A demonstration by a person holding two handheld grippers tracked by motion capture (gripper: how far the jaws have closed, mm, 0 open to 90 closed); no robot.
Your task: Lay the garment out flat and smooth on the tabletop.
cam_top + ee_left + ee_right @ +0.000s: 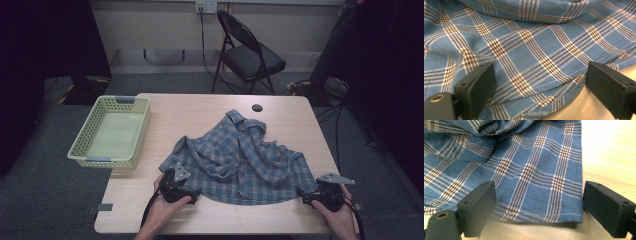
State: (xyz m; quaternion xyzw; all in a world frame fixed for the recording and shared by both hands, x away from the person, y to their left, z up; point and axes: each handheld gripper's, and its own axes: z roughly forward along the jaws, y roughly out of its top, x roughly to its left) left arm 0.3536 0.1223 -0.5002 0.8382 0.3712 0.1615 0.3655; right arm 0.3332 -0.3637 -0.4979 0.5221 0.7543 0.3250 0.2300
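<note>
Shirt (240,157), rumpled blue plaid cotton, stitched hem

From my high view the room is dim, dark at both side edges, the picture soft. Between my left fingers (475,87) the shirt (529,50) is evenly lit and sharp. Beyond my right fingers (609,207) the table (609,150) glares nearly white; the near fingers blur.

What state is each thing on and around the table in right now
plaid shirt: crumpled, unfolded, lying on the table
left gripper: open, at the shirt's hem
right gripper: open, at the shirt's corner
green basket: empty, upright
folding chair: unfolded, unoccupied
</note>
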